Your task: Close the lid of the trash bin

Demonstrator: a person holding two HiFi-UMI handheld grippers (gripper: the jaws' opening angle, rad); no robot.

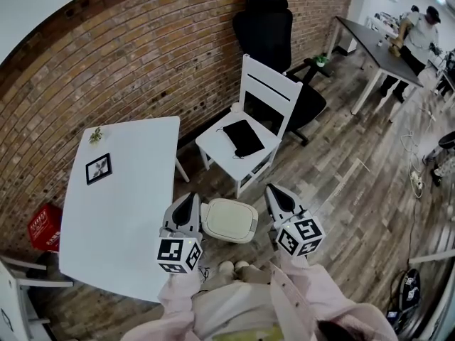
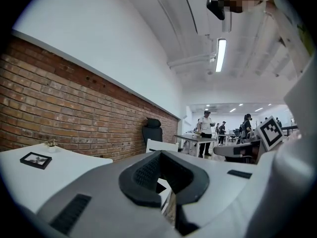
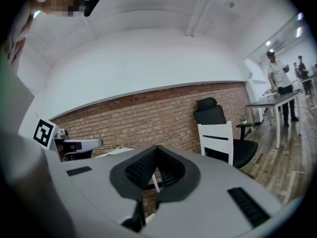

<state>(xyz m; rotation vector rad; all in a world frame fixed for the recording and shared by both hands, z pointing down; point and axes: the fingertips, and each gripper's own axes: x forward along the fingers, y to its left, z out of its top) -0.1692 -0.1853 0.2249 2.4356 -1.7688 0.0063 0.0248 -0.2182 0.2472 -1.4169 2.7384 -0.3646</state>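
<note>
The trash bin (image 1: 229,220) stands on the wood floor just ahead of my feet, and its cream lid lies flat down on it. My left gripper (image 1: 189,203) hovers beside the bin's left edge, above it, shut and with nothing in it. To the right of the bin my right gripper (image 1: 274,192) is raised too, shut and empty. In the left gripper view the left gripper (image 2: 159,181) points level across the room with its dark pads together. The right gripper (image 3: 156,175) in its own view shows the pads closed as well. Neither gripper touches the bin.
A white table (image 1: 131,212) with a small picture frame (image 1: 98,168) is at the left. Behind the bin stands a white chair (image 1: 245,130) with a black cloth on its seat, then a black office chair (image 1: 266,30). A brick wall, a red crate (image 1: 44,227) and a person (image 1: 421,34) at a long table are also there.
</note>
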